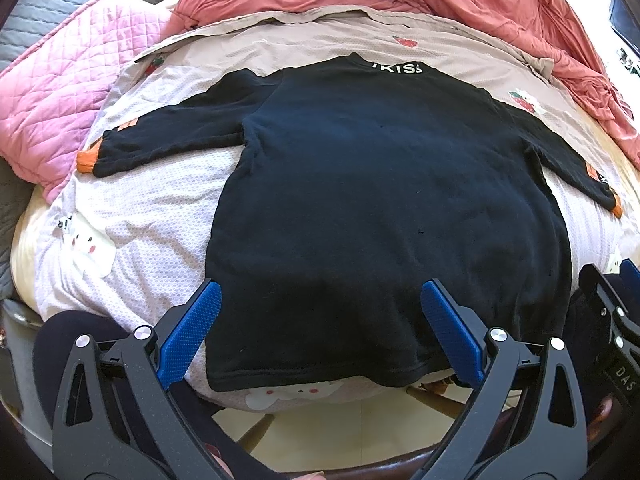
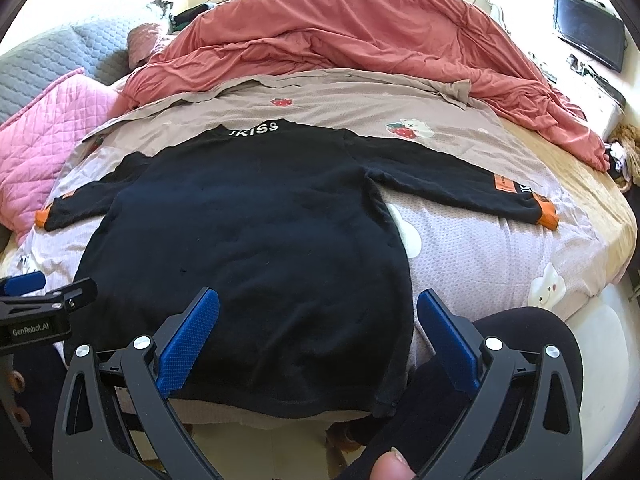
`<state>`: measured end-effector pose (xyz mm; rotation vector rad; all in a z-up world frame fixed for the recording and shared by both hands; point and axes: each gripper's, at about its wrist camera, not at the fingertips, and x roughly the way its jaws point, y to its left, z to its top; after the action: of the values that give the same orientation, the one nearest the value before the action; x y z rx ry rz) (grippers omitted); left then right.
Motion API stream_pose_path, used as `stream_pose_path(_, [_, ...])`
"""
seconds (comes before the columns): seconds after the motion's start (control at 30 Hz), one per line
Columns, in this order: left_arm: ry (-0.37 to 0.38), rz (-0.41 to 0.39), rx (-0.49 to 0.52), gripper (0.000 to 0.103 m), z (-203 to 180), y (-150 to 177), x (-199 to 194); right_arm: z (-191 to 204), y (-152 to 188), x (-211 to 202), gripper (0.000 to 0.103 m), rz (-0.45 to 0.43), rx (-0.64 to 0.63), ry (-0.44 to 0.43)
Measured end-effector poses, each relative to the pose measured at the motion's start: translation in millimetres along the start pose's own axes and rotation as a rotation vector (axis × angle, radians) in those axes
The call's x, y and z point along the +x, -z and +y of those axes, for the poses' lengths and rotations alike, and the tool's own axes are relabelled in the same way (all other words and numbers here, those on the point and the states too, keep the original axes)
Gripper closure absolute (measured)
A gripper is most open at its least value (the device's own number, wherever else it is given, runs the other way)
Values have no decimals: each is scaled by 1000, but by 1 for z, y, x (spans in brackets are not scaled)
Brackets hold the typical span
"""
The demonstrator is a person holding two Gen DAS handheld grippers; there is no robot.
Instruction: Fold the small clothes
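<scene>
Bedding covers the whole surface: a grey quilted cover (image 2: pixel 44 60) at far left, a pink quilted pillow (image 2: pixel 40 136) beside it, a crumpled coral duvet (image 2: pixel 340 36) across the back, and a pale sheet (image 2: pixel 480 248) printed with strawberries and clouds in front; a dark monitor (image 2: pixel 588 36) stands at far right. Spread flat on the sheet lies the black long-sleeved shirt (image 2: pixel 248 232), sleeves out to both sides, orange cuffs, hem at the near edge. The left gripper (image 1: pixel 320 332) hangs wide open over the hem, gripping nothing; the right gripper (image 2: pixel 318 340) likewise gapes above the shirt's lower right corner, empty.
</scene>
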<state>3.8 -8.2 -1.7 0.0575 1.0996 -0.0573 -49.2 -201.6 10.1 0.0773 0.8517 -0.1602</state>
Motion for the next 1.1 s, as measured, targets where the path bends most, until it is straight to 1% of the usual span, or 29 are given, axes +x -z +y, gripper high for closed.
stream_pose_path(0.23, [-9, -13, 14, 9, -13, -14, 2, -9, -8, 7, 4, 5, 25, 3])
stream_pose_path(0.37, [-12, -24, 23, 9, -22, -26, 2, -17, -20, 11, 4, 2, 42, -2])
stream_pose_path(0.43, [-12, -31, 29, 9, -28, -35, 3, -21, -32, 15, 4, 4, 40, -14])
stream_pose_path(0.6, [-13, -34, 45, 9, -41, -53, 6, -33, -62, 19, 4, -42, 30, 10])
stream_pose_path(0.77, [-11, -47, 53, 9, -56, -74, 7, -44, -89, 31, 4, -59, 33, 42])
stream_pose_path(0.87, [-10, -52, 55, 9, -63, -87, 9, -55, -106, 38, 4, -74, 56, 59])
stream_pose_path(1.1, [12, -52, 44, 9, -79, -118, 16, -79, -146, 54, 4, -75, 123, 107])
